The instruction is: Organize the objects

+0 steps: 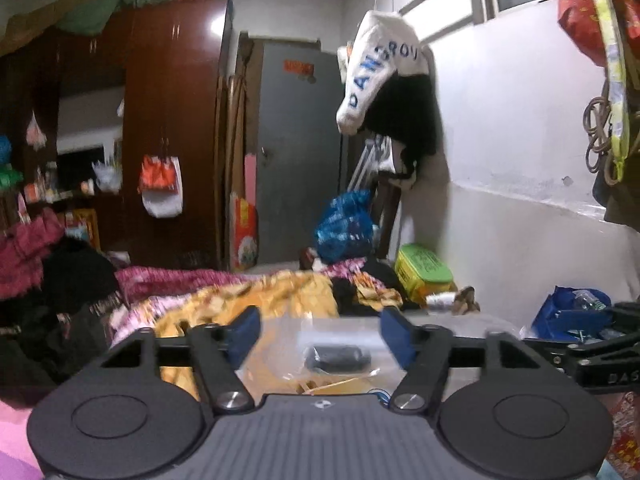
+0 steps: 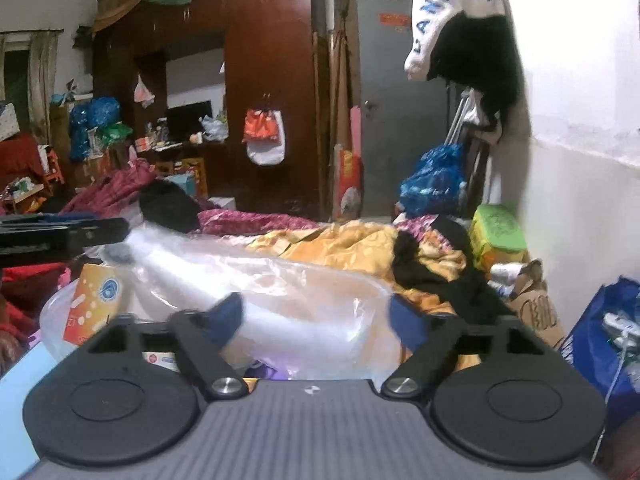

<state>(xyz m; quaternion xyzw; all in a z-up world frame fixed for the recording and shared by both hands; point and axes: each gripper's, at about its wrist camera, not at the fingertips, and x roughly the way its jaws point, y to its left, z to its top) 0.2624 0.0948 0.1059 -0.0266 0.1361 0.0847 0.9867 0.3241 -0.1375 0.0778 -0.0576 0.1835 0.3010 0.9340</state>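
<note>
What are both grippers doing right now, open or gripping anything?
Left gripper: open, nothing held; a clear plastic bag with a dark item lies ahead between its fingers.
Right gripper: open, nothing held, over crumpled clear plastic.

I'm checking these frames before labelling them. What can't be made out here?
- Left wrist view: the dark item inside the clear bag is blurred; unidentifiable.
- Right wrist view: the orange box is partly hidden behind the gripper body, print unreadable.
- Right wrist view: the blue bag is cut off by the edge.

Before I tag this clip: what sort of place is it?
Most likely a cluttered bedroom in a home: a tall wardrobe, bedding heaped on what looks like a bed, and clothes hung on the wall.
</note>
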